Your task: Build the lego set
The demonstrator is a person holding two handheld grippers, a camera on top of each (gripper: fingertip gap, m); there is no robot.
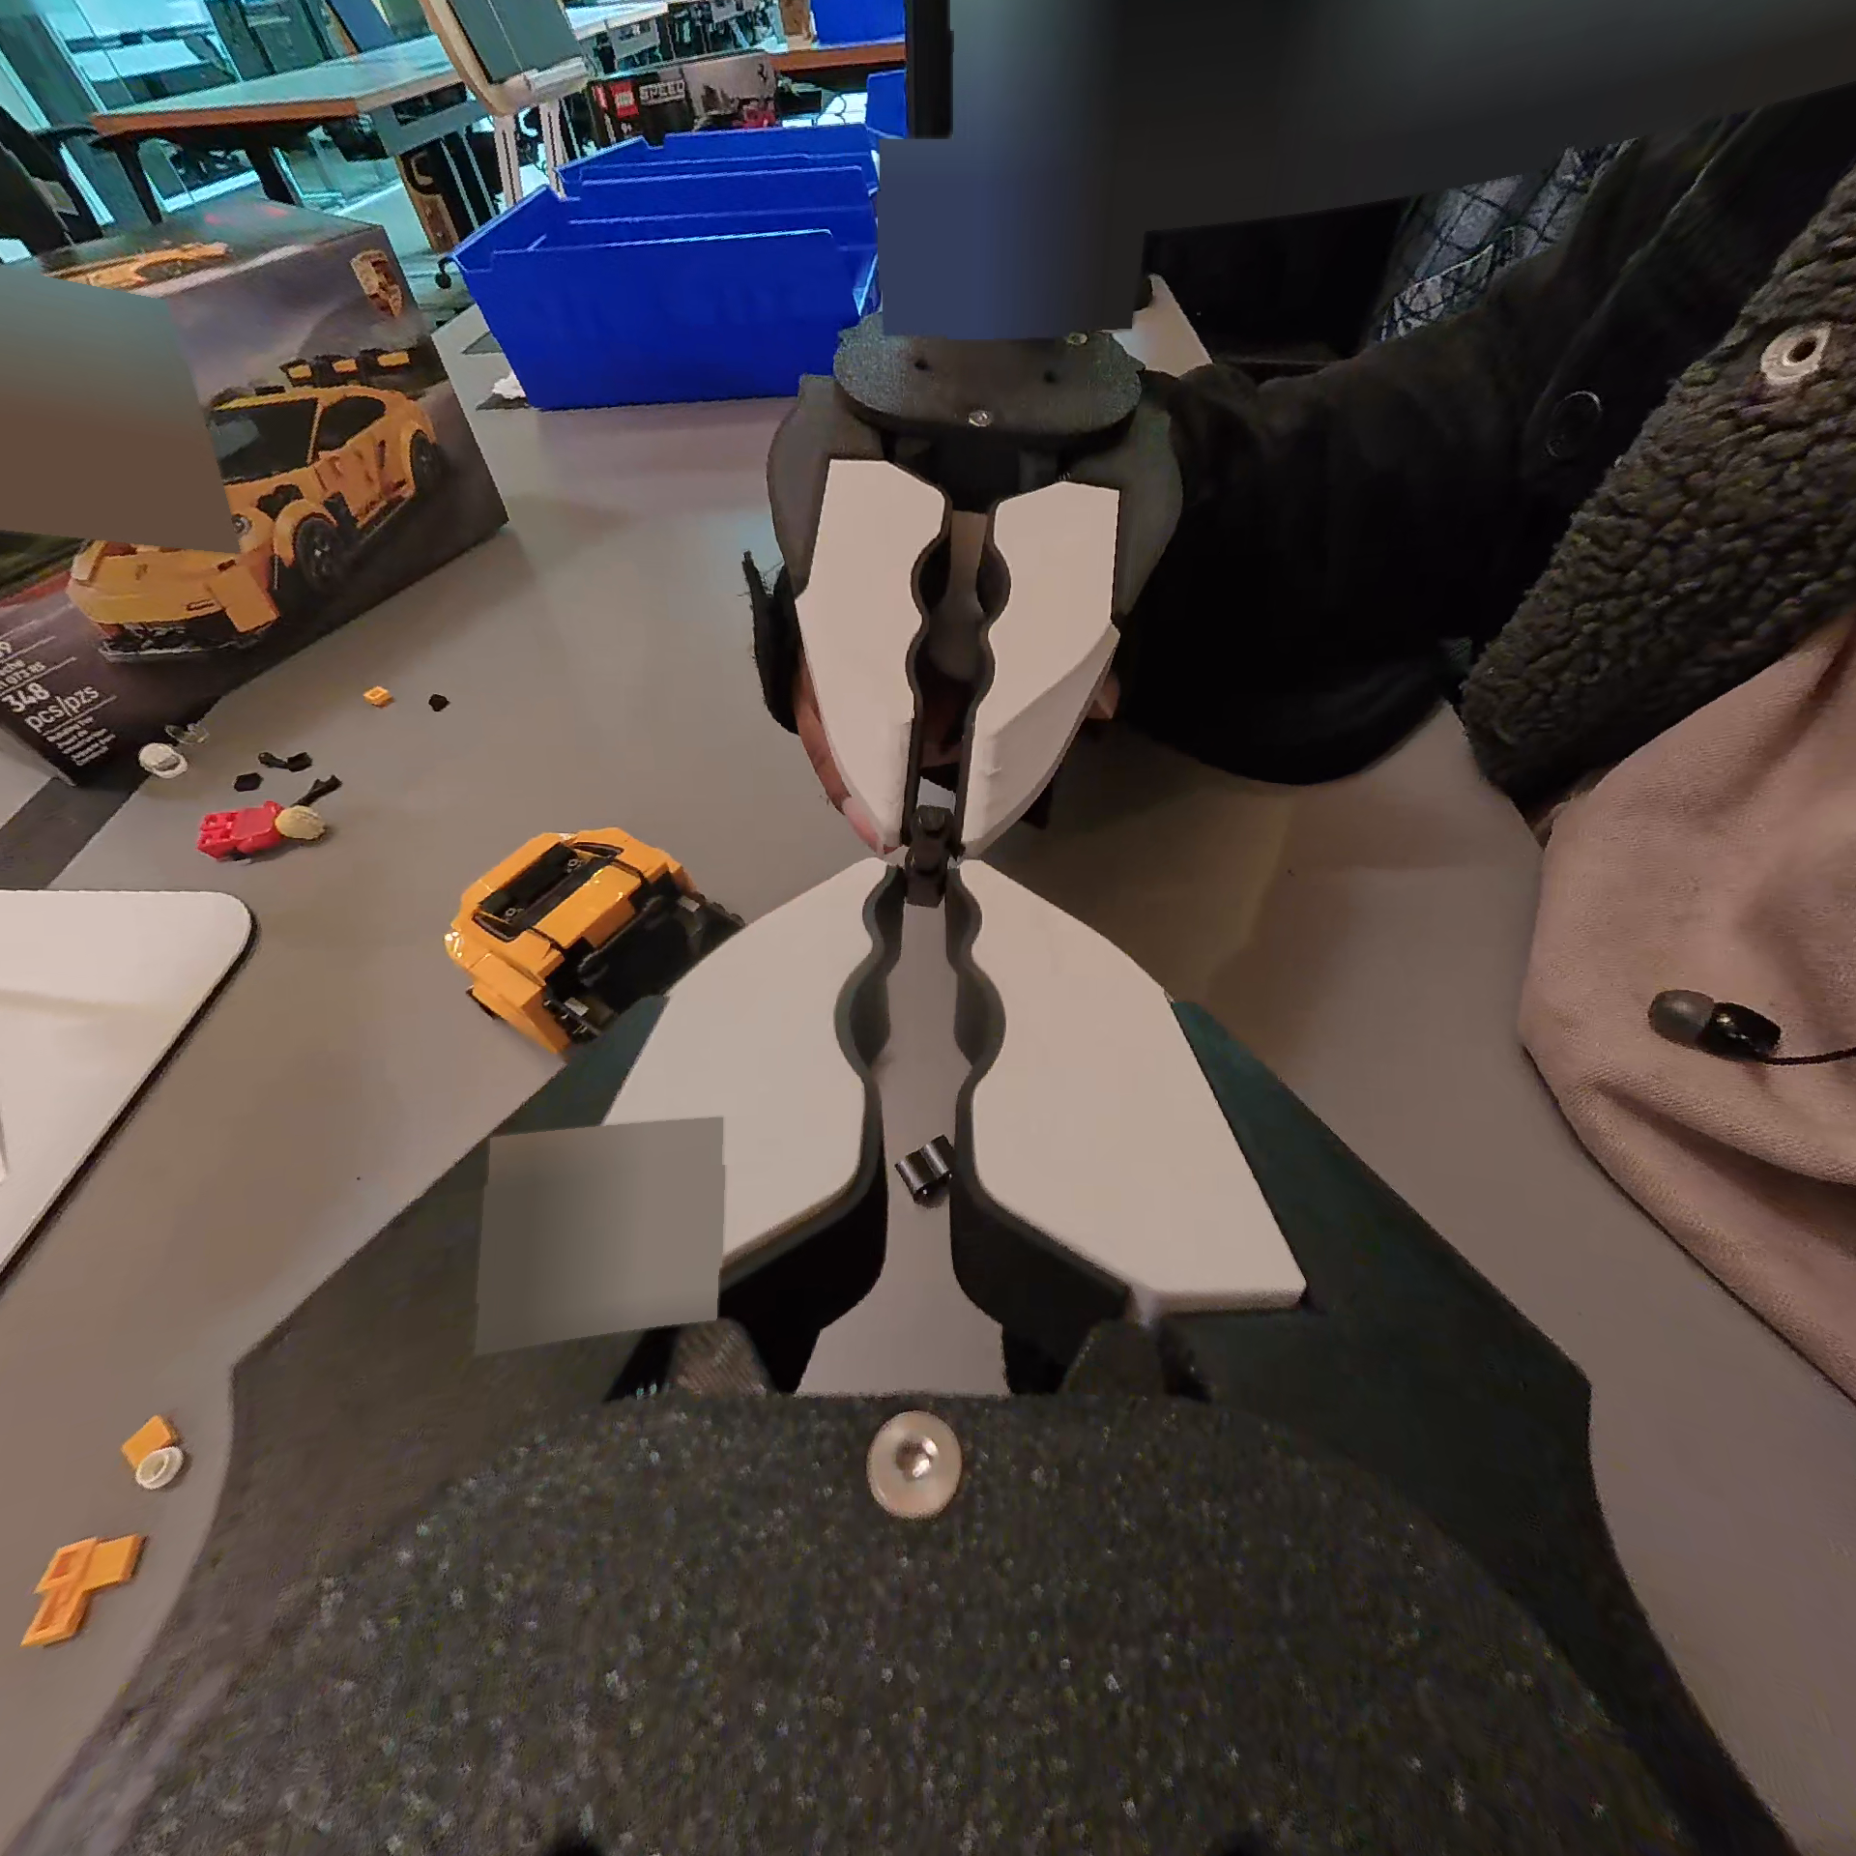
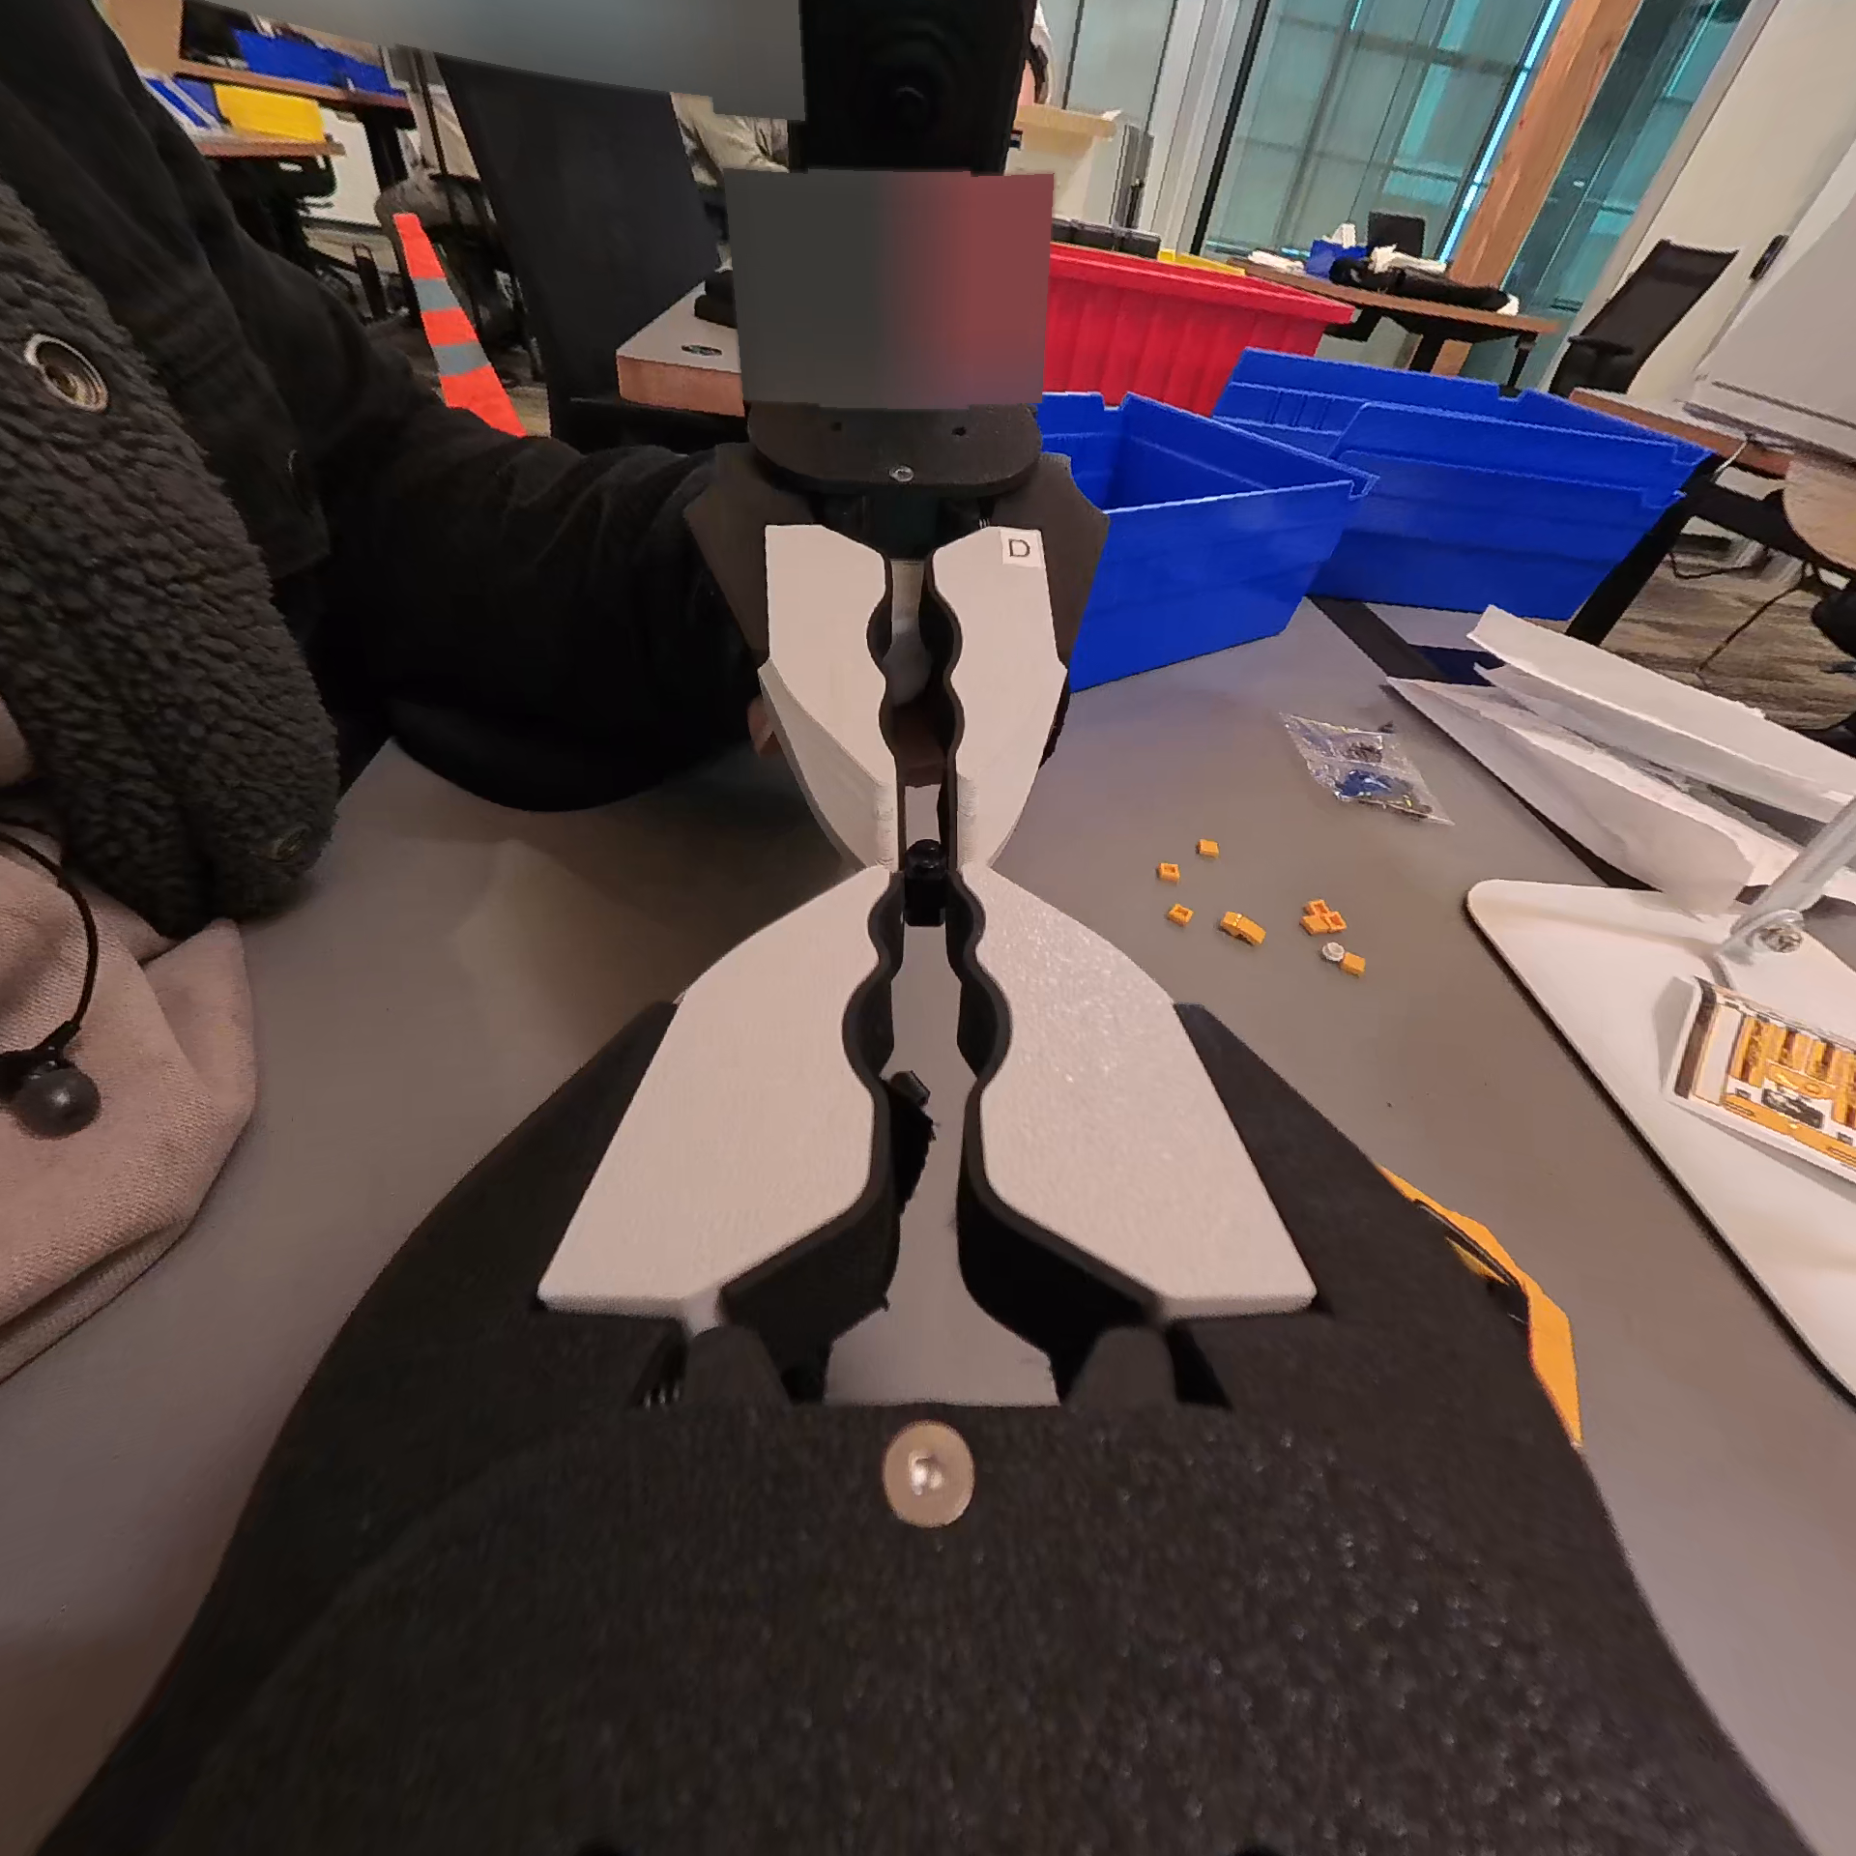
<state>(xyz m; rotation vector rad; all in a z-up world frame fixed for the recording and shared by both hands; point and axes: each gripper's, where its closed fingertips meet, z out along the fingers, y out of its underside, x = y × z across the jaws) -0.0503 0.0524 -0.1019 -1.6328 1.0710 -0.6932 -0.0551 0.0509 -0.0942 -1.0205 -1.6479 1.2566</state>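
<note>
We see our left hand-held gripper (image 1: 926, 884) and right hand-held gripper (image 2: 924, 899) tip to tip above the grey desk (image 1: 623, 623), both narrowly clamping one small black piece (image 2: 924, 889), yellow toy car (image 1: 572, 929) at nine o'clock of the left, orange bricks (image 2: 1255, 919) at three o'clock of the right

Yellow brick car (image 2: 1506, 1306) mostly hidden behind right tool (image 2: 925, 884); car-set box (image 1: 251, 482) cut off at left edge; bagged parts (image 2: 1366, 768) too small to identify.

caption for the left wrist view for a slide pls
Two tongs meet tip to tip on a small black piece, beside a half-built yellow car.
</note>
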